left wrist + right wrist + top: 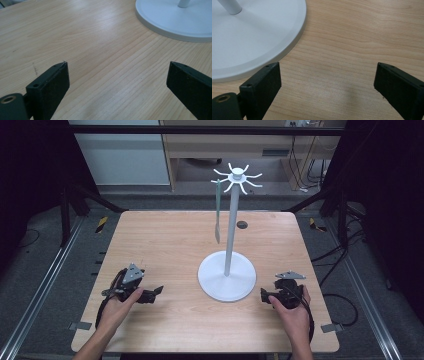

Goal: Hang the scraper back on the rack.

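Observation:
A white stand (229, 235) with a round base (227, 279) and a crown of hooks (237, 176) rises from the middle of the wooden table (170, 245). A slim grey utensil (217, 212) hangs from a left hook. My left gripper (156, 292) rests on the table left of the base, jaws wide apart with bare wood between them (117, 72). My right gripper (263, 295) lies just right of the base, also open and holding nothing (328, 75). The base's rim (175, 32) lies ahead of the left jaws, and the rim (287, 47) sits close to the right gripper's left jaw.
A small dark round hole (242, 224) marks the tabletop behind the stand. Black frame legs and cables run along both sides of the table. A desk and cabinet stand beyond the far edge.

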A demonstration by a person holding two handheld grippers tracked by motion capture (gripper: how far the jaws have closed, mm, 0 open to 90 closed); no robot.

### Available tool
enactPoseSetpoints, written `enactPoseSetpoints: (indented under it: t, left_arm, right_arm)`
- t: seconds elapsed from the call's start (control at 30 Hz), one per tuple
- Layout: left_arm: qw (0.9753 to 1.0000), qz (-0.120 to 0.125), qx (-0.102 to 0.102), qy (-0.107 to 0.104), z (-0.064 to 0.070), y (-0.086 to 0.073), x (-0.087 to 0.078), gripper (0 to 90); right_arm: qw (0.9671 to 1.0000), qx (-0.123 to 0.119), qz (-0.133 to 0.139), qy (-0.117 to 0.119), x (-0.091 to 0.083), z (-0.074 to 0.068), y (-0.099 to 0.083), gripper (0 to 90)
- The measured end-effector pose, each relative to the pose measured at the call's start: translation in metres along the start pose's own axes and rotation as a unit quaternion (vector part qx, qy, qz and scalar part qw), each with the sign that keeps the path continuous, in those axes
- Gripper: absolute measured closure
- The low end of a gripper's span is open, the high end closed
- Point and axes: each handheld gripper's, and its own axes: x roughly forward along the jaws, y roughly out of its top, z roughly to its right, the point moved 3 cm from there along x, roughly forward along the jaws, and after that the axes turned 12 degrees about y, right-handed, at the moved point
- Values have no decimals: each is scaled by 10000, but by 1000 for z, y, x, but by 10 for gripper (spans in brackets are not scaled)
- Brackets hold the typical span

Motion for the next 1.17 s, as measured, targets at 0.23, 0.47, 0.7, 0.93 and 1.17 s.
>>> enactPoseSetpoints:
  t: [0.23, 0.47, 0.7, 0.93, 1.17]
  left_arm:
    - [9996, -177, 54, 233, -10, -9, 4, 42]
    - [9991, -165, -57, 374, -16, -16, 6, 43]
    - [9987, -119, -98, 484, -24, -23, 9, 42]
    - [9976, 116, -321, 604, -34, -24, 3, 42]
    - [9970, 195, -463, 595, -36, -25, 2, 42]
  right_arm:
    - [10000, -27, -5, -1, 0, 0, 0, 78]
    - [10000, -44, -12, 4, 1, 0, 0, 78]
    - [10000, -67, -25, 16, 1, 0, 0, 78]
    - [10000, -54, -53, 30, 2, -1, 0, 77]
    - [9999, -92, -71, 50, 3, -2, 0, 77]
